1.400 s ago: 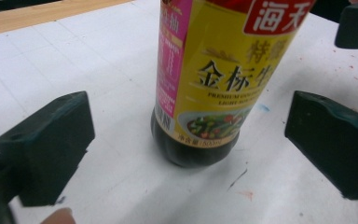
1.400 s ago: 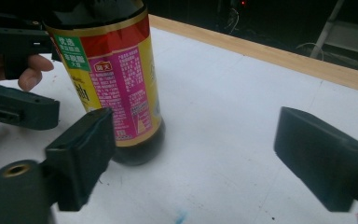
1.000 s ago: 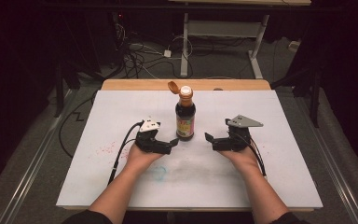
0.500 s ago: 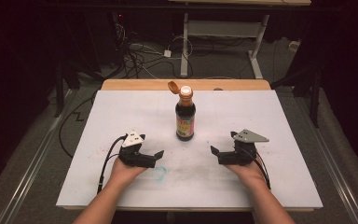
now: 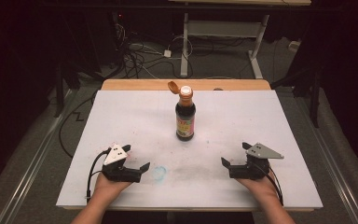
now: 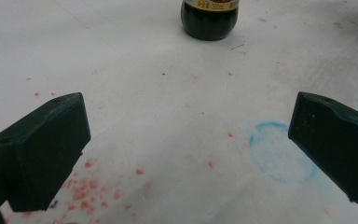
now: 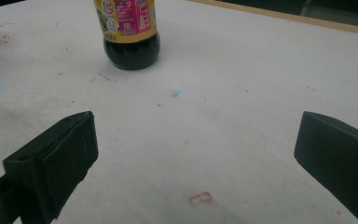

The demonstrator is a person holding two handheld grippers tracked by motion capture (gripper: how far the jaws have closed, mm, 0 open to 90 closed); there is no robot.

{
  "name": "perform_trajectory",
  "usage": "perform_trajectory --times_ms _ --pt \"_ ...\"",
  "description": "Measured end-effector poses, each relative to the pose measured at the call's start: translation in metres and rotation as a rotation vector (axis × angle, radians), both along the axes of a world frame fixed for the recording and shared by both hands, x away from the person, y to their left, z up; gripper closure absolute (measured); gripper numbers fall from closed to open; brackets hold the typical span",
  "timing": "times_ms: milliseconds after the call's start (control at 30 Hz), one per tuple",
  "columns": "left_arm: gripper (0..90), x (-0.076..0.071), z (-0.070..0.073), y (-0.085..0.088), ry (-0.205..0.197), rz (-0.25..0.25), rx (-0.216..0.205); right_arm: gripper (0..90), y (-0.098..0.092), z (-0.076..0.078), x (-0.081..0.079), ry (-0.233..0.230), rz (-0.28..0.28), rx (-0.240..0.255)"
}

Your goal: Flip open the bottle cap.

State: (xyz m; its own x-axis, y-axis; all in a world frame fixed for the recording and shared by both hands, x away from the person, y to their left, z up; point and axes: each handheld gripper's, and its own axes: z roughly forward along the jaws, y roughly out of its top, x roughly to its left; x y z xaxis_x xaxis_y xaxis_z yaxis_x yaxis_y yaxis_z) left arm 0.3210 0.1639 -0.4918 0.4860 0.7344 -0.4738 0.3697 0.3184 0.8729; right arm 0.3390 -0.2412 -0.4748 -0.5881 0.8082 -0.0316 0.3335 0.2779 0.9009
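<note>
Table (image 5: 121, 116): white top w/ a wood strip along the far edge; surface marked w/ red specks and a faint grey smear near the middle.

Bottle (image 5: 185, 114): dark sauce bottle, upright, approx. centre of the table, slightly toward the far side. Brown flip cap (image 5: 173, 86) hangs open, tilted to the left of the neck. Label is yellow/pink; text too small to read. In the left gripper view the bottle base (image 6: 209, 18) sits at the top edge, far ahead of the jaws; in the right gripper view the bottle (image 7: 129, 32) stands top left, also well ahead.

Left gripper (image 5: 133, 161): near-left part of the table, held in the person's left hand (image 5: 107, 184), forearm entering from the near edge. Jaws spread wide, nothing between them; bare table shows in the gap in the left gripper view (image 6: 186, 135). Grey three-cornered plate on top, cable looping out to the left. Well apart from the bottle.

Blue ring mark (image 5: 158, 173): on the table just right of the left gripper; in the left gripper view it lies beside the right-hand jaw (image 6: 279, 151).

Right gripper (image 5: 235, 156): near-right part of the table, held in the right hand (image 5: 261, 186). Jaws spread wide, empty; the right gripper view (image 7: 196, 140) shows bare table between them and a small red outline mark (image 7: 201, 199) near the bottom. Well apart from the bottle.

Both grippers sit at approx. the same depth, one each side of the bottle line.

Beyond the table: floor w/ cables (image 5: 140, 56) and a white desk frame (image 5: 223, 32).
</note>
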Motion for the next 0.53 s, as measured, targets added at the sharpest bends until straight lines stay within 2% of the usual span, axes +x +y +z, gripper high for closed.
perform_trajectory --times_ms 33,167,200,233,367,533 --pt "0.0 -0.0039 -0.0016 0.0069 -0.004 -0.047 0.088 0.5 -0.0015 -0.0007 -0.0027 -0.003 -0.003 -0.005" --pt "0.0 -0.0084 -0.0044 0.0064 -0.029 -0.029 0.074 0.5 -0.0047 -0.0053 -0.0100 -0.018 -0.015 -0.015" --pt "0.0 -0.0073 -0.0041 0.0019 -0.027 0.007 0.016 0.5 -0.0046 -0.0049 -0.0107 -0.029 -0.020 -0.015" --pt "0.0 -0.0080 -0.0049 0.0060 -0.027 -0.026 0.078 0.6 -0.0042 -0.0052 -0.0105 -0.026 -0.025 -0.017" --pt "0.0 -0.0083 -0.0049 0.0060 -0.029 -0.024 0.070 0.5 -0.0027 -0.0056 -0.0096 -0.018 -0.021 -0.033" --pt "0.0 -0.0088 -0.0047 0.0090 -0.029 -0.030 0.080 0.5 -0.0027 -0.0057 -0.0101 -0.025 -0.022 -0.033"
